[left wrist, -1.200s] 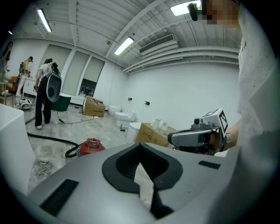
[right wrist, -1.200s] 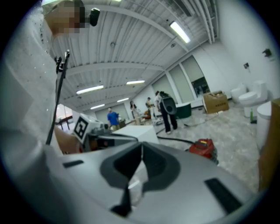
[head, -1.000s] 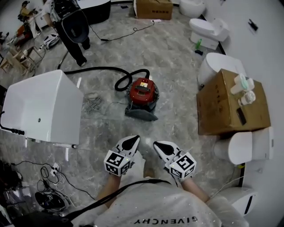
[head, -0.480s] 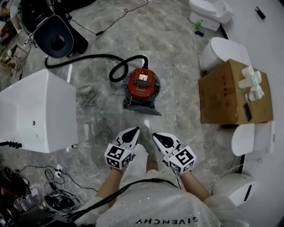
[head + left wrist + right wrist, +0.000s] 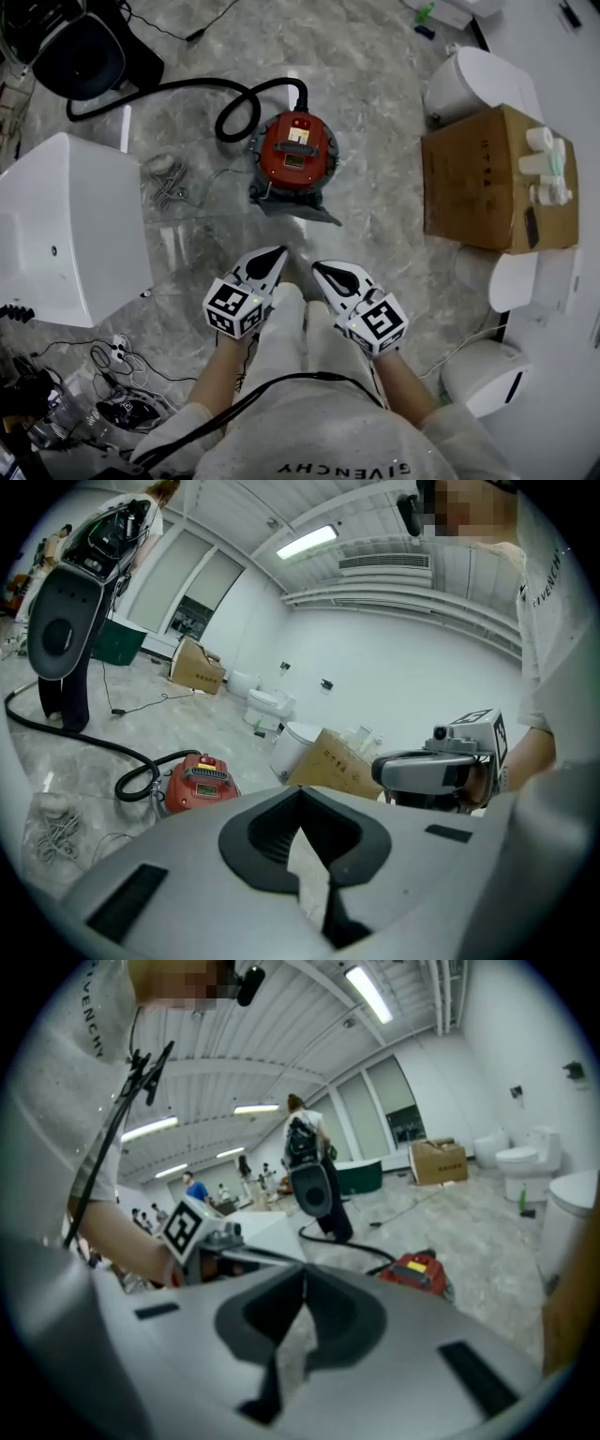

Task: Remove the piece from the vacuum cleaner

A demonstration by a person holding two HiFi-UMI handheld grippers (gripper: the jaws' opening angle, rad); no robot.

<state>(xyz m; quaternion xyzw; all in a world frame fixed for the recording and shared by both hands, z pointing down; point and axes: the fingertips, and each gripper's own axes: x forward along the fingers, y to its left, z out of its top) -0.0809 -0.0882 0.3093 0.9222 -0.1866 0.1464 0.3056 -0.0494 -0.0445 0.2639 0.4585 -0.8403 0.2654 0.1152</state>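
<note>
Bare floor (image 5: 375, 234) lies open between the tools and the vacuum (image 5: 292, 155), with a clear strip running straight ahead. A white box (image 5: 66, 225) hems the left side, and a carton (image 5: 478, 178) and a toilet (image 5: 473, 80) hem the right. Loose cables (image 5: 103, 361) lie at the lower left. The hose (image 5: 225, 103) loops off the vacuum's far side and runs to the upper left, where its end is hard to make out. The vacuum stands on the floor, well apart from both tools. It has a round red body with a dark top and a yellow label, and a grey flat part (image 5: 295, 208) at its near side. The left tool (image 5: 279, 251) and right tool (image 5: 317, 267) both have jaws together, holding nothing.
</note>
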